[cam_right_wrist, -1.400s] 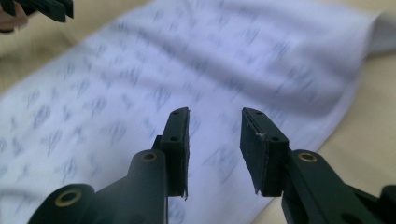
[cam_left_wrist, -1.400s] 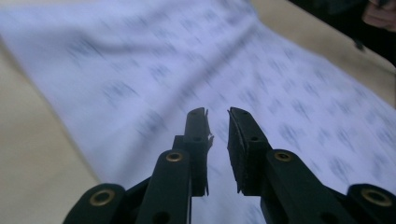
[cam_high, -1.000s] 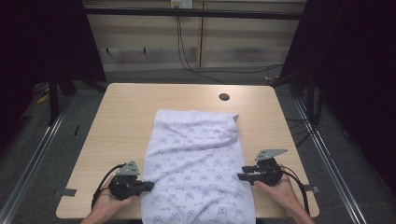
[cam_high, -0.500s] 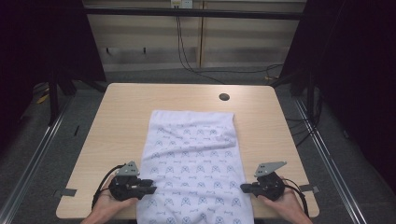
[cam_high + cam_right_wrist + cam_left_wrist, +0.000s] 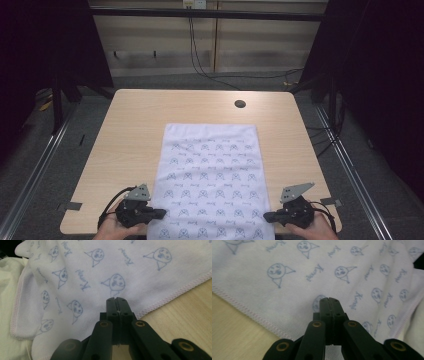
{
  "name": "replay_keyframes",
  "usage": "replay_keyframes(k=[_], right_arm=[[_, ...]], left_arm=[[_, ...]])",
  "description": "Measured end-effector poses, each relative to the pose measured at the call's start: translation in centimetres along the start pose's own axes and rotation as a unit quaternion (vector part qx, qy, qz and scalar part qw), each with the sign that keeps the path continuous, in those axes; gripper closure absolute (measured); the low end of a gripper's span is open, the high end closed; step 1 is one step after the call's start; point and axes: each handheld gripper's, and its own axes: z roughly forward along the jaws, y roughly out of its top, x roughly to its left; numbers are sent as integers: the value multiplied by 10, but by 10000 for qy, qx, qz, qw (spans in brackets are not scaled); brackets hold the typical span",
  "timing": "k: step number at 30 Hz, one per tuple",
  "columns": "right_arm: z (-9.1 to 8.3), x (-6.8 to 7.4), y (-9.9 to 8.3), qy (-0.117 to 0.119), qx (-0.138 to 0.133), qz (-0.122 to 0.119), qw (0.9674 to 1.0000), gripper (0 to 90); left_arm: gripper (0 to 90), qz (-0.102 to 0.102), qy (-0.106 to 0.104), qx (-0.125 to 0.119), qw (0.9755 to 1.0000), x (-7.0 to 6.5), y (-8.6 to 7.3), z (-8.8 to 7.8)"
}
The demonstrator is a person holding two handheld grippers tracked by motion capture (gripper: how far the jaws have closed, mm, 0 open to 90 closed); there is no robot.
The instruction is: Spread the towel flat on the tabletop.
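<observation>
The towel (image 5: 210, 180), white with a pale blue printed pattern and a pink stitched hem, is lying spread flat down the middle of the wooden table (image 5: 130, 130), reaching from the centre of the high view to its lower edge, where the near end is hanging over the table's front; it is looking soft, thin and light, so it is likely to drape, wrinkle and slide on the smooth wood rather than keep any shape, and a single layer is likely to slip from a loose pinch; the stitched hem and the corners are looking like the firmest places to take hold of, since the doubled edge is giving the pads something to bite. The left gripper (image 5: 159, 214) is sitting at the lower left of the high view, at the cloth's left edge; in the left gripper view its jaws are standing pressed together tip to tip over the cloth (image 5: 287, 277), with nothing visibly caught between them, after a brief opening and closing again. The right gripper (image 5: 268, 217) is sitting at the lower right, just at the cloth's right edge; in the right gripper view its jaws are likewise fully closed, having just been closing, and are hovering over the hem (image 5: 175, 293) without fabric pinched between them.
</observation>
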Motion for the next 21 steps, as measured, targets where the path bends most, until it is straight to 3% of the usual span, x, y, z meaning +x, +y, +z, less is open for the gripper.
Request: replay_keyframes(k=[3, 4, 5, 6, 7, 10, 11, 15, 17, 21], right_arm=[[0, -1, 1, 11, -23, 99, 9999, 890], [-3, -5, 5, 27, -359, 243, 9991, 789], [-3, -5, 5, 27, -359, 243, 9991, 789], [-5, -8, 8, 54, -562, 343, 9978, 764], [-6, -14, 17, -136, -737, 360, 9965, 723], [-2, -24, 28, -337, -834, 373, 9952, 694], [-1, -27, 33, -384, -873, 387, 9947, 681], [0, -37, 49, -523, -1042, 350, 9926, 651], [-2, -49, 64, -688, -1255, 450, 9887, 629], [-2, -66, 77, -673, -1316, 498, 9878, 638]], left_arm=[[900, -162, -170, -338, 9992, 6, -1, -6], [882, -323, -115, -597, 9976, 17, 3, -11], [864, -323, -115, -597, 9976, 17, 3, -11], [864, -376, -94, -740, 9965, 25, 7, -14], [864, -413, -3, -779, 9961, 30, 11, -15], [883, -492, 243, -862, 9948, 49, 23, -16], [893, -552, 451, -923, 9932, 63, 33, -15], [900, -664, 412, -1092, 9909, 79, 47, -15], [900, -647, 500, -1097, 9906, 85, 54, -12], [880, -771, 644, -1043, 9895, 103, 66, 2]])
